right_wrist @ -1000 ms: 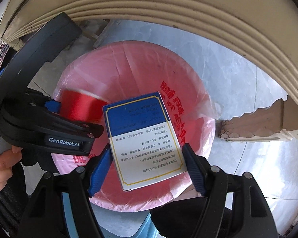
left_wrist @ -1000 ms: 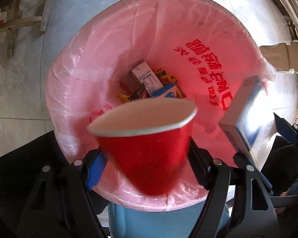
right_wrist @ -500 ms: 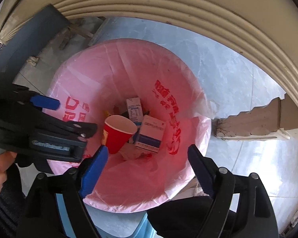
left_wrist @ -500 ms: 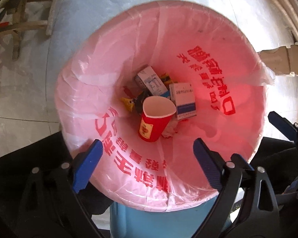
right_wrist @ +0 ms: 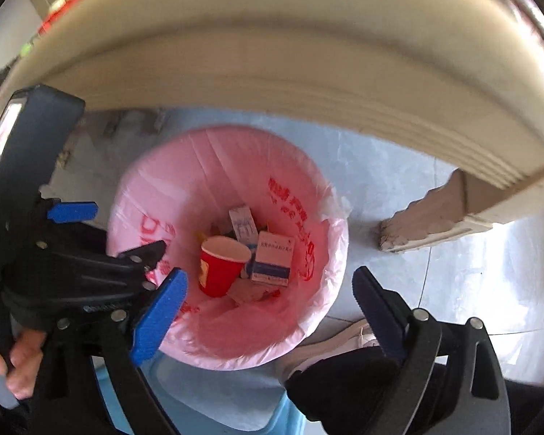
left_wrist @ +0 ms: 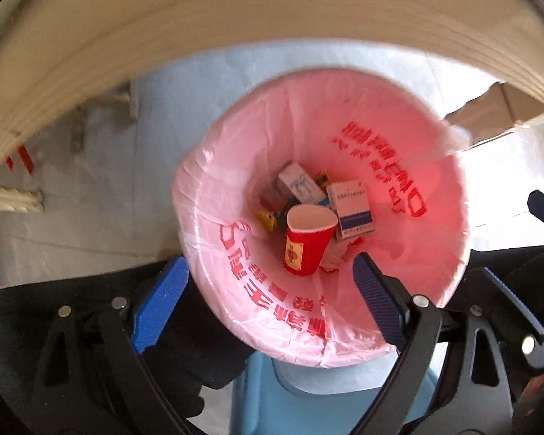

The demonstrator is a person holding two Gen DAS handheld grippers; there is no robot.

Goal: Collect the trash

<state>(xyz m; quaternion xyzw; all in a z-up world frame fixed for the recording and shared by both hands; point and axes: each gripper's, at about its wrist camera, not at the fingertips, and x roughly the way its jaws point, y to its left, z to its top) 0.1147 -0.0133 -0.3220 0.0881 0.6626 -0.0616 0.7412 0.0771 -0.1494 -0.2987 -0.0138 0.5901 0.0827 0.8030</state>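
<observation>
A trash bin lined with a pink bag (left_wrist: 431, 253) (right_wrist: 308, 330) stands on the floor below both grippers. Inside it lie a red paper cup (left_wrist: 306, 244) (right_wrist: 221, 266), a blue-and-white box (left_wrist: 353, 210) (right_wrist: 273, 259), another small carton (left_wrist: 299, 183) (right_wrist: 242, 223) and some wrappers. My left gripper (left_wrist: 268, 302) is open and empty above the bin's near rim; it also shows in the right wrist view (right_wrist: 108, 232). My right gripper (right_wrist: 268, 317) is open and empty above the bin.
A cream table edge (left_wrist: 235, 29) (right_wrist: 308, 65) overhangs above the bin. A torn piece of cardboard (right_wrist: 424, 221) (left_wrist: 497, 112) lies on the grey tiled floor to the right. A blue stool (right_wrist: 214, 398) sits under the bin. A white shoe (right_wrist: 337, 344) is near the bin.
The red cup and the blue-and-white box left the grippers and dropped into the bin. Both grippers opened, then rose away from the bin toward the table edge.
</observation>
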